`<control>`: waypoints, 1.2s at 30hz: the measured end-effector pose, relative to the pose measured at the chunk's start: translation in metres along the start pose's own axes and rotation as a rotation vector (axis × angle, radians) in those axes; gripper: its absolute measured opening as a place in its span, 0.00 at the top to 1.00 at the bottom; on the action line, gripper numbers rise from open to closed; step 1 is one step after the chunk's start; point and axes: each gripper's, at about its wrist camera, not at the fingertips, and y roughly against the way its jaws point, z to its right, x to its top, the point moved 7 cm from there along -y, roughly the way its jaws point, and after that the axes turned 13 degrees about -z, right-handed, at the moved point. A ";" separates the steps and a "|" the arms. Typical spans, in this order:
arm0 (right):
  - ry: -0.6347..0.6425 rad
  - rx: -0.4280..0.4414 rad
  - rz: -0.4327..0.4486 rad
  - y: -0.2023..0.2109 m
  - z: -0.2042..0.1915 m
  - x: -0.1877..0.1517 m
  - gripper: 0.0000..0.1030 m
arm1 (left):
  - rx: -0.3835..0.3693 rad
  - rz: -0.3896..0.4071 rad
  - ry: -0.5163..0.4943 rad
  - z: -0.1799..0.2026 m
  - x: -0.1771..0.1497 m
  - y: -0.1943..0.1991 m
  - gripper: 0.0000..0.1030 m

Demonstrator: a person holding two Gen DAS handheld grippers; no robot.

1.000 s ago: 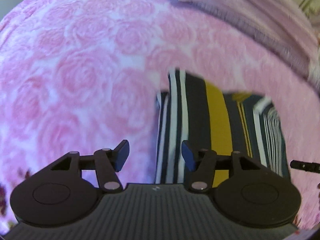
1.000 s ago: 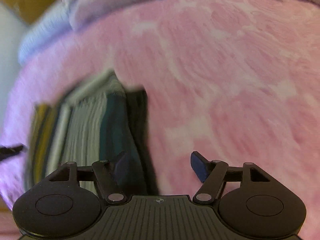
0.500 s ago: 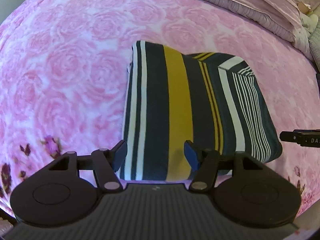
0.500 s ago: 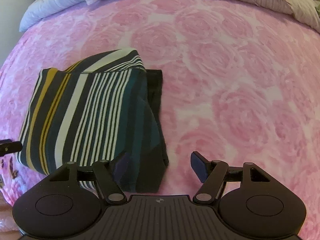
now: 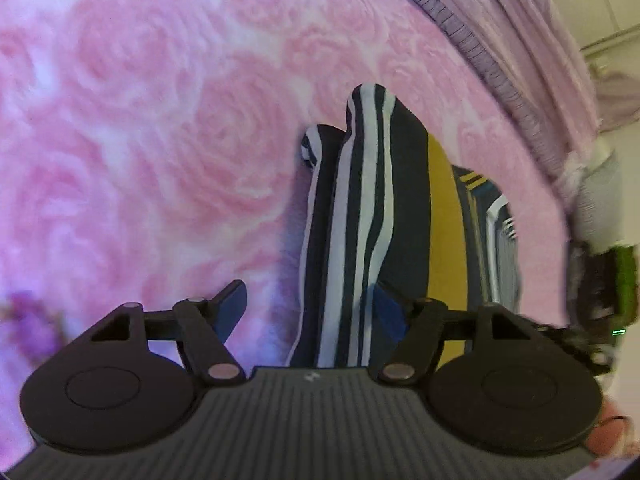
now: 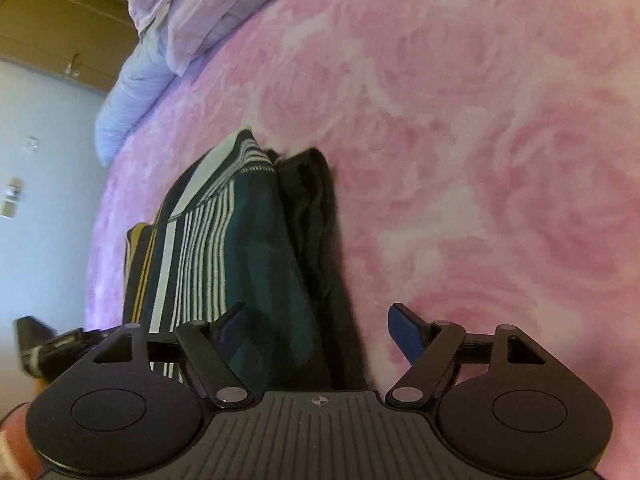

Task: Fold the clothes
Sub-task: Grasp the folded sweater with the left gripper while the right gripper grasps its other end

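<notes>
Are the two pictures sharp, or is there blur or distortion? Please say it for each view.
Left wrist view: the pink rose blanket is smeared by motion blur, the striped garment only a little soft, and the right edge is blurred most. Right wrist view: milder blur on the blanket; the garment's stripes read clearly. Both views bend strongly at the fisheye edges.

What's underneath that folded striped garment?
The striped garment lies on a pink rose-patterned blanket, which shows all around it. A dark layer peeks out along one edge. Anything directly beneath is covered.
</notes>
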 end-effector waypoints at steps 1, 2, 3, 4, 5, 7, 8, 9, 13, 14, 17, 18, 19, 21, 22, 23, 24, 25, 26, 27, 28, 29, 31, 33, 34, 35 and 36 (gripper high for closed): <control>0.005 0.028 0.001 -0.004 0.001 0.003 0.29 | -0.039 -0.002 -0.004 -0.003 0.004 -0.003 0.32; 0.020 0.068 0.008 -0.006 -0.001 0.006 0.29 | -0.069 -0.002 -0.007 -0.005 0.007 -0.005 0.31; 0.024 0.100 0.010 -0.010 -0.002 0.010 0.29 | -0.095 -0.004 -0.006 -0.007 0.011 -0.006 0.31; 0.022 0.142 0.009 -0.015 -0.003 0.014 0.29 | -0.120 -0.007 -0.007 -0.008 0.014 -0.007 0.31; 0.018 0.186 0.005 -0.020 -0.004 0.018 0.29 | -0.139 -0.011 -0.008 -0.010 0.017 -0.008 0.31; 0.018 0.214 0.002 -0.030 -0.005 0.024 0.29 | -0.160 -0.017 -0.018 -0.008 0.023 -0.010 0.31; 0.033 0.223 0.002 -0.033 -0.008 0.026 0.29 | -0.169 -0.018 -0.026 -0.007 0.024 -0.011 0.31; 0.038 0.230 0.001 -0.034 -0.010 0.028 0.29 | -0.182 -0.021 -0.034 -0.004 0.027 -0.015 0.31; 0.044 0.244 0.003 -0.035 -0.010 0.030 0.31 | -0.247 -0.055 -0.050 0.012 0.032 -0.033 0.46; 0.044 0.245 -0.001 -0.036 -0.010 0.030 0.33 | -0.245 -0.047 -0.067 0.014 0.032 -0.033 0.48; 0.052 0.257 -0.022 -0.035 -0.011 0.030 0.37 | -0.298 -0.054 -0.024 0.000 0.028 -0.030 0.54; 0.061 0.256 -0.028 -0.035 -0.010 0.028 0.37 | -0.306 -0.061 -0.025 -0.003 0.024 -0.028 0.55; 0.067 0.252 -0.030 -0.035 -0.011 0.028 0.38 | -0.310 -0.067 -0.034 -0.005 0.020 -0.028 0.55; 0.069 0.235 -0.029 -0.038 -0.011 0.029 0.38 | -0.311 -0.077 -0.053 -0.008 0.018 -0.027 0.56; 0.066 0.227 -0.023 -0.039 -0.012 0.029 0.38 | -0.312 -0.082 -0.049 -0.008 0.019 -0.029 0.56; 0.060 0.223 -0.012 -0.041 -0.014 0.030 0.38 | -0.310 -0.087 -0.051 -0.006 0.022 -0.031 0.58; 0.057 0.222 -0.001 -0.044 -0.016 0.031 0.38 | -0.305 -0.089 -0.068 0.000 0.025 -0.035 0.58; 0.048 0.223 0.012 -0.047 -0.017 0.031 0.39 | -0.298 -0.092 -0.086 0.005 0.029 -0.038 0.60; 0.038 0.225 0.024 -0.048 -0.019 0.031 0.47 | -0.289 -0.096 -0.100 0.009 0.032 -0.040 0.64; 0.026 0.230 0.031 -0.048 -0.019 0.030 0.57 | -0.280 -0.099 -0.116 0.013 0.033 -0.040 0.67; 0.007 0.247 0.031 -0.049 -0.020 0.028 0.72 | -0.274 -0.099 -0.133 0.016 0.032 -0.039 0.74; -0.011 0.248 0.049 -0.049 -0.022 0.024 0.73 | -0.261 -0.092 -0.152 0.018 0.030 -0.035 0.78; -0.003 0.227 0.087 -0.041 -0.028 0.017 0.76 | -0.215 -0.066 -0.205 0.027 0.023 -0.026 0.81; -0.024 0.250 0.131 -0.026 -0.033 0.006 0.77 | -0.200 -0.047 -0.220 0.034 0.016 -0.017 0.82; -0.030 0.262 0.150 -0.018 -0.036 0.000 0.77 | -0.202 -0.040 -0.224 0.040 0.013 -0.012 0.83; -0.033 0.266 0.162 -0.011 -0.039 -0.006 0.77 | -0.201 -0.035 -0.232 0.046 0.010 -0.009 0.83; -0.037 0.265 0.173 -0.003 -0.040 -0.013 0.77 | -0.199 -0.032 -0.246 0.055 0.005 -0.005 0.83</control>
